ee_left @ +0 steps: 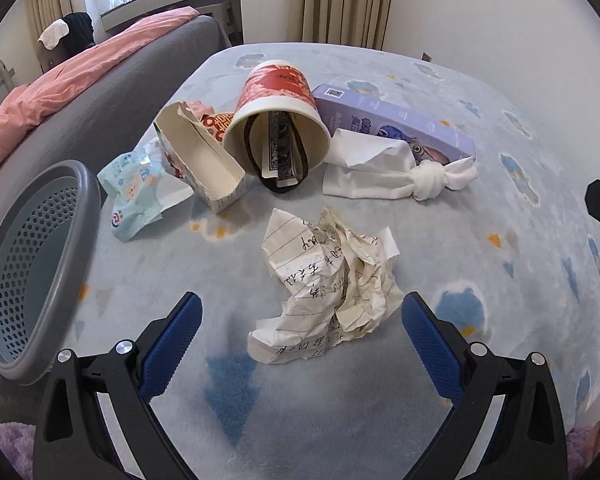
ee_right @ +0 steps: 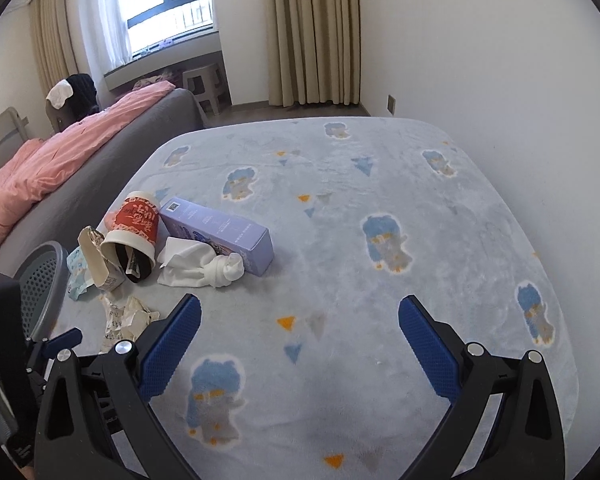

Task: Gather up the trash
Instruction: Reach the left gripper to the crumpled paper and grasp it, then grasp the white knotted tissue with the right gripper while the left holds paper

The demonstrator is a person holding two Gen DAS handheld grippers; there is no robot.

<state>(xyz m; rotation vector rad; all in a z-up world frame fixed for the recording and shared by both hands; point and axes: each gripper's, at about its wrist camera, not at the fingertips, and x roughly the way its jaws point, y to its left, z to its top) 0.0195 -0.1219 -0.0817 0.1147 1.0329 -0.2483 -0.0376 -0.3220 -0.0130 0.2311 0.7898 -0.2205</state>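
Left wrist view shows the left gripper (ee_left: 302, 312) with its blue fingers (ee_left: 172, 344) spread wide, holding nothing, either side of a crumpled lined paper (ee_left: 332, 284) lying on the pale blue patterned blanket (ee_left: 480, 240). Beyond it lie a tipped red paper cup (ee_left: 278, 120), a torn carton (ee_left: 200, 160), a knotted white cloth (ee_left: 396, 172), a purple box (ee_left: 396, 120) and a light wrapper (ee_left: 136, 196). A grey perforated basket (ee_left: 32, 264) sits at the left. The right gripper (ee_right: 300, 314) hangs spread and empty above bare blanket.
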